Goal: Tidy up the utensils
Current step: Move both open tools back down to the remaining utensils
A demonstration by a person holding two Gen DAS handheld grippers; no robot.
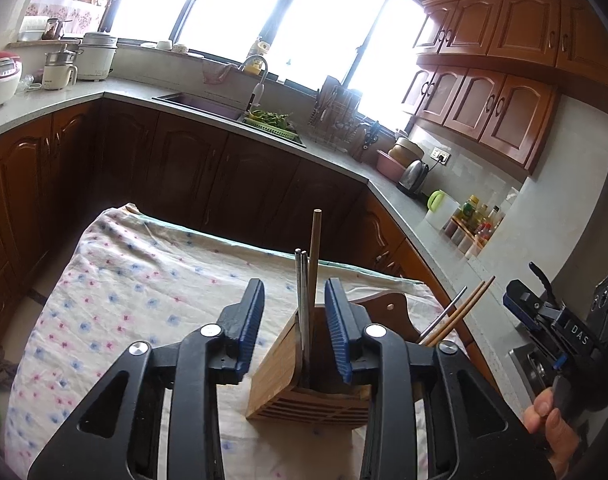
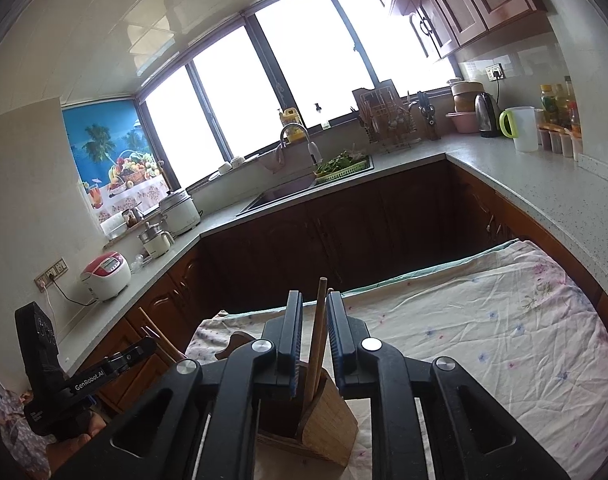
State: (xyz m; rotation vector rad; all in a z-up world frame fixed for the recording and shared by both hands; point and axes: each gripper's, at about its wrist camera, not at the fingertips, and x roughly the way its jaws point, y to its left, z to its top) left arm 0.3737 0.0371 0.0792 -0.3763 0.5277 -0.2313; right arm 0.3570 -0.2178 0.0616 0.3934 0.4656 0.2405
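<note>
Hand-held grippers, left (image 1: pixel 295 322) spread, right (image 2: pixel 315 330) narrowly parted, straddle holder's (image 1: pixel 279 380) chopsticks (image 1: pixel 314 256).

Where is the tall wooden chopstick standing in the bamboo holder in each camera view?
Left wrist view: the wooden chopstick stands centre frame, between the open left gripper fingers, beside two metal chopsticks.
Right wrist view: the same chopstick rises low centre, between the right gripper fingers.
Shared landmark: the bamboo holder.
</note>
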